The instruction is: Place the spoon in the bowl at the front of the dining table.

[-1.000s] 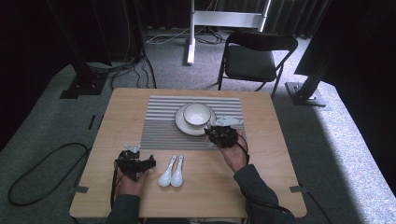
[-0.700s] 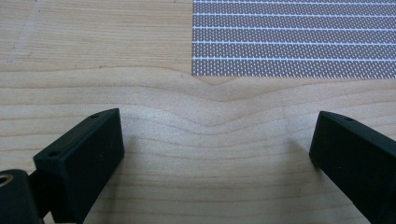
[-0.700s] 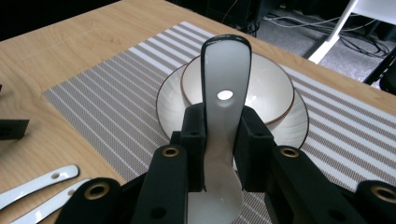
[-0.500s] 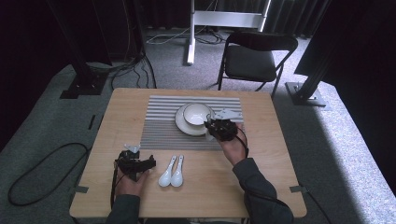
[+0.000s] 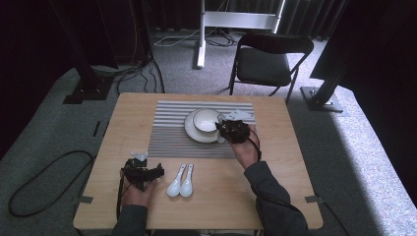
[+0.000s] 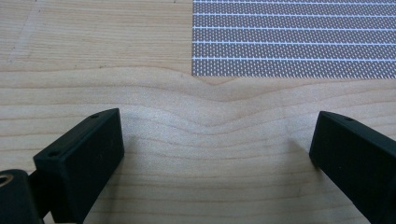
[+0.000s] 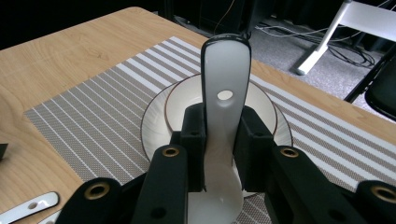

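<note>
Porcelain like this glossy white ceramic soup spoon [image 7: 223, 121] is probably stiff, slippery and easy to chip, so the right gripper [image 7: 223, 140], whose jaws are closed on the handle below its small hole, seems well placed. It holds the spoon over the white bowl [image 5: 206, 119] on the white plate [image 5: 193, 132], on the striped grey placemat [image 5: 169, 135] toward the table's far edge. The left gripper [image 6: 215, 154] rests with jaws wide apart over bare wooden table [image 6: 93, 70] near the near-left corner, beside two more white spoons [image 5: 180, 181].

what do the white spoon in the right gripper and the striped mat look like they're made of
The white spoon clamped in the right gripper looks like glazed ceramic, though melamine is possible: glossy, smooth, with soft reflections and a hole in the handle. The grey-and-white striped placemat looks like woven vinyl or fabric: matte, with a fine dotted weave.
</note>
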`<state>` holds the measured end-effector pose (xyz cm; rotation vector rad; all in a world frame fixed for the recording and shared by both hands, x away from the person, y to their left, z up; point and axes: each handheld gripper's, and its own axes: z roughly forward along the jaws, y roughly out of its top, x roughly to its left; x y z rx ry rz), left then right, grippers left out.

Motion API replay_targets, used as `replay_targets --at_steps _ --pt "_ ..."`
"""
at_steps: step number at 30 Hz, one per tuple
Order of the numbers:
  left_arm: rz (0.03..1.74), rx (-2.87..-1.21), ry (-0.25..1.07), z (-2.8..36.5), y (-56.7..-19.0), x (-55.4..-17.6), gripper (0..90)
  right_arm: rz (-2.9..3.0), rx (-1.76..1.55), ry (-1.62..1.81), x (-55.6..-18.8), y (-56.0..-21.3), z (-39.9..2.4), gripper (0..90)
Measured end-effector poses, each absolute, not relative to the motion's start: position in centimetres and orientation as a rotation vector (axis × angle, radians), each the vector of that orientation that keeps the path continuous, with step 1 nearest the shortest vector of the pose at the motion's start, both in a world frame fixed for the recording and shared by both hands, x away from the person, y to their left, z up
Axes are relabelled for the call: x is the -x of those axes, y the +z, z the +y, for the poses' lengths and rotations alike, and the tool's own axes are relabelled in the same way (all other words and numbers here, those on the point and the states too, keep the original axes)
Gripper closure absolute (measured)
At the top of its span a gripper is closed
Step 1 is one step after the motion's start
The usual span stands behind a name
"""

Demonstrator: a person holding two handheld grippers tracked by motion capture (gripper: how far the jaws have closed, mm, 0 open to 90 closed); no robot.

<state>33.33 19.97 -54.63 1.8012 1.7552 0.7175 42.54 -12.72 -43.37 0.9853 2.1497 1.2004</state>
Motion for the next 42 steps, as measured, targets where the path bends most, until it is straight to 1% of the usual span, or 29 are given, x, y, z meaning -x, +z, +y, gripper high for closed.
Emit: replay_targets --at_steps 19,31,42 --pt "1.756 -1.8 0.716 20.0 -54.6 -33.3 3.4 2.118 -0.982 1.199 -44.2 -42.2 -12.5 75.6" --pt "1.755 -1.801 0.717 20.0 -54.6 -33.3 3.4 2.104 -0.946 1.209 -45.4 -40.4 -11.5 75.6" --pt "1.756 -1.798 0.717 20.0 -54.6 -33.3 3.4 2.11 -0.974 1.217 -47.1 -40.6 -10.8 75.7"
